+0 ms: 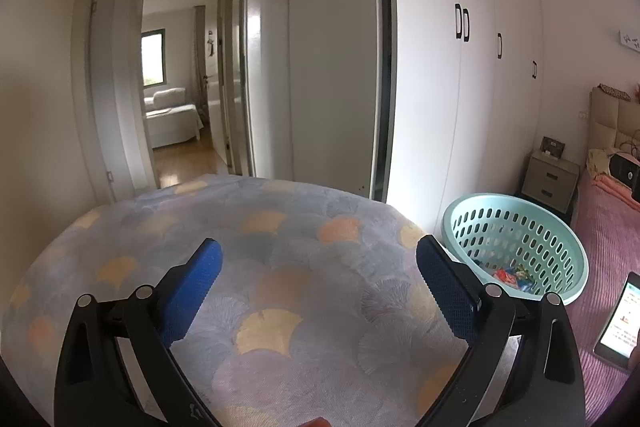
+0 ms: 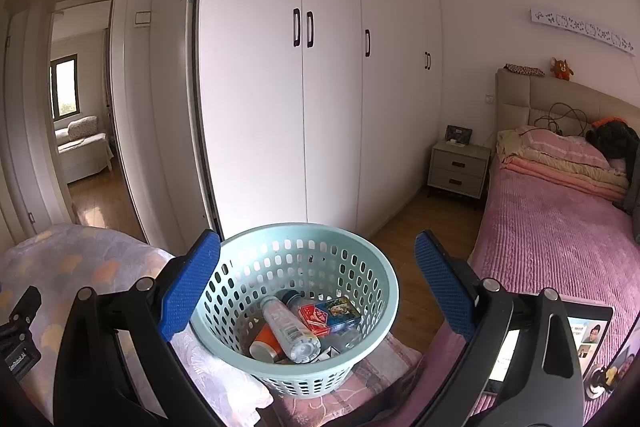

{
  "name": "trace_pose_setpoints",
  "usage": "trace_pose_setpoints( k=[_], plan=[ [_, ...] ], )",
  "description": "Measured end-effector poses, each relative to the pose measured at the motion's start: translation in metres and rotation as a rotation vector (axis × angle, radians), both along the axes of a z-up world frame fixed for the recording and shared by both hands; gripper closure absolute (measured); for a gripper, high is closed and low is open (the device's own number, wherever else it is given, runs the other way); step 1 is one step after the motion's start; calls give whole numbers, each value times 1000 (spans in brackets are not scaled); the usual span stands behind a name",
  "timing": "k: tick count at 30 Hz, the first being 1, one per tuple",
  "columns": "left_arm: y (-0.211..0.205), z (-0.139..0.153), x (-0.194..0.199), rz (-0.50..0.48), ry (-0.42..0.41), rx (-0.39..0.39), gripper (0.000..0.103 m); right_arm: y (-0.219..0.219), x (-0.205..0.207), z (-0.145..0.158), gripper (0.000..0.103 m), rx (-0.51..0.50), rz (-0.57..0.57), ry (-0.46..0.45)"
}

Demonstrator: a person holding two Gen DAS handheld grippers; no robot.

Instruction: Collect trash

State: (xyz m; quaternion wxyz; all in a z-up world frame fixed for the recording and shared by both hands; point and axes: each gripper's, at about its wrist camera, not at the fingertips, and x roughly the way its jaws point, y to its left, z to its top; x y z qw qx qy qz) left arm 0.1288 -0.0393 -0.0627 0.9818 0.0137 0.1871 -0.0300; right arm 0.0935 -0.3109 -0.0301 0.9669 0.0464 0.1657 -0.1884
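A light teal perforated basket (image 2: 372, 267) stands between the patterned surface and the pink bed. It holds a clear plastic bottle (image 2: 290, 327), an orange can (image 2: 264, 345), a red packet (image 2: 316, 317) and a blue-green packet (image 2: 340, 307). My right gripper (image 2: 318, 287) is open and empty, held above the basket. My left gripper (image 1: 320, 287) is open and empty over the blue-grey fan-patterned blanket (image 1: 256, 267); the basket (image 1: 560, 235) is to its right. A small orange bit (image 1: 318, 422) shows at the bottom edge.
White wardrobe doors (image 2: 320, 107) stand behind the basket. A pink bed (image 2: 552, 239) with folded bedding lies at right, with a lit tablet (image 2: 588, 339) on it. A bedside drawer unit (image 2: 458, 169) stands by the headboard. An open doorway (image 1: 176, 87) leads to another room.
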Motion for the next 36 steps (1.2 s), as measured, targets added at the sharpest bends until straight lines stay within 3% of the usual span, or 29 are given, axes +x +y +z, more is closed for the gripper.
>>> trace_pose_setpoints(
  k=[36],
  plan=[
    [-2,2,-1,-2,-5,9,8,-4,-1,2,10,17,-8,2]
  ],
)
